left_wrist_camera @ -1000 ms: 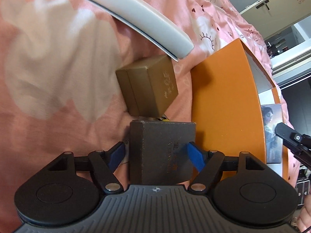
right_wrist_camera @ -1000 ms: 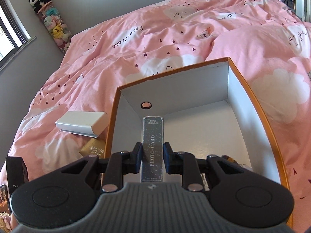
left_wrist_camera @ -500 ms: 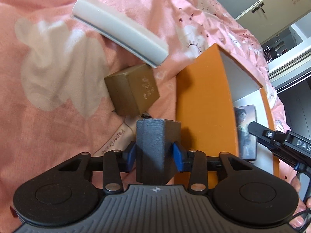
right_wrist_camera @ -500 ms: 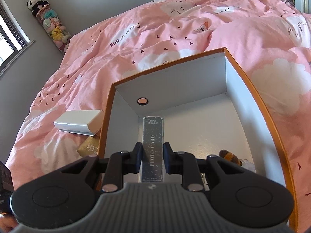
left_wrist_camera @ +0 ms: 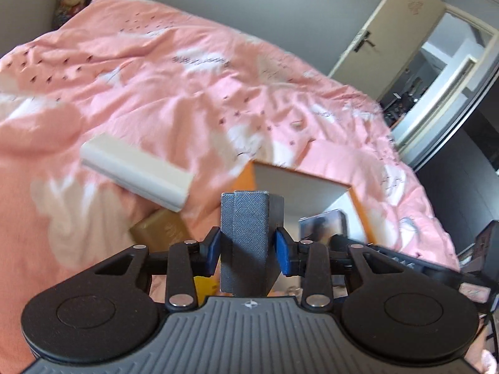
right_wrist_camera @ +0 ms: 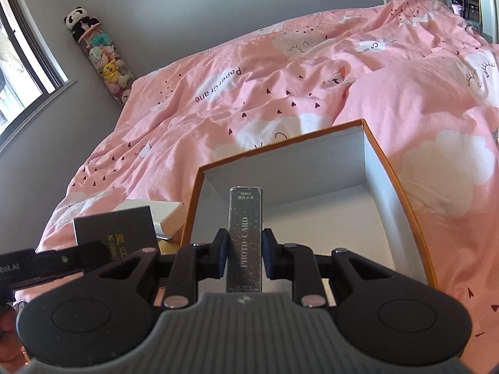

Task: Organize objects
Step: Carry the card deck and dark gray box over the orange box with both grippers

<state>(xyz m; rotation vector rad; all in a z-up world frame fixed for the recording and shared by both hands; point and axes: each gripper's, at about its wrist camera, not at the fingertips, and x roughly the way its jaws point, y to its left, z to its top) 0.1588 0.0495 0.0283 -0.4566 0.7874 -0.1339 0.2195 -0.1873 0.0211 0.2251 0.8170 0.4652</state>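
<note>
Two grippers each carry something for the orange box (right_wrist_camera: 402, 205) on the bed (right_wrist_camera: 249, 93): the left gripper (left_wrist_camera: 248, 251), whose jaws have just closed on a dark grey box (left_wrist_camera: 246, 243), lifts it beside the near left corner. The right gripper (right_wrist_camera: 244, 257) pinches a photo-card pack (right_wrist_camera: 244, 240) over the interior, likely for dropping. Farther left lie a gold box (left_wrist_camera: 162, 229) and a white case (left_wrist_camera: 137, 173), probably next.

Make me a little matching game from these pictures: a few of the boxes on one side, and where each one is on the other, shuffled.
Things:
1. dark grey box
2. photo card box
3. white box
4. gold box

Places:
A. lying on the pink bedspread, partly over another box
B. clamped in the right tongs
C. clamped in the left tongs
D. on the bed beside the orange box, partly under another box

Pairs: 1-C, 2-B, 3-A, 4-D
</note>
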